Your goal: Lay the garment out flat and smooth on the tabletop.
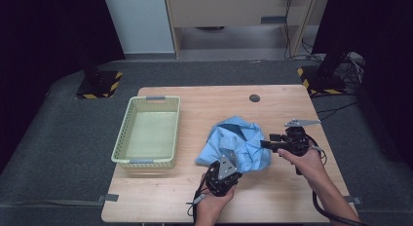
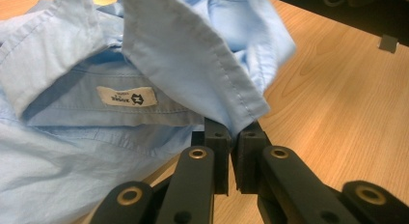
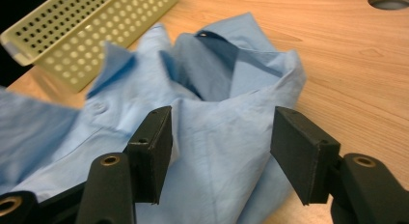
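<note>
A crumpled light blue shirt (image 1: pixel 238 138) lies on the right half of the wooden table (image 1: pixel 160 197). My left gripper (image 1: pixel 232 159) reaches it from the near side and is shut on the tip of the shirt's collar (image 2: pixel 241 108); the neck label (image 2: pixel 126 96) shows just behind. My right gripper (image 1: pixel 266 144) points left at the shirt's right edge. In the right gripper view its jaws stand apart (image 3: pixel 222 137) over a fold of the shirt (image 3: pixel 217 89), with the pads off the cloth.
A pale yellow perforated basket (image 1: pixel 122 138) sits on the table's left half, seen too in the right gripper view (image 3: pixel 72 31). A round dark grommet (image 1: pixel 254 98) marks the far table edge. Bare wood runs along the near edge and far right.
</note>
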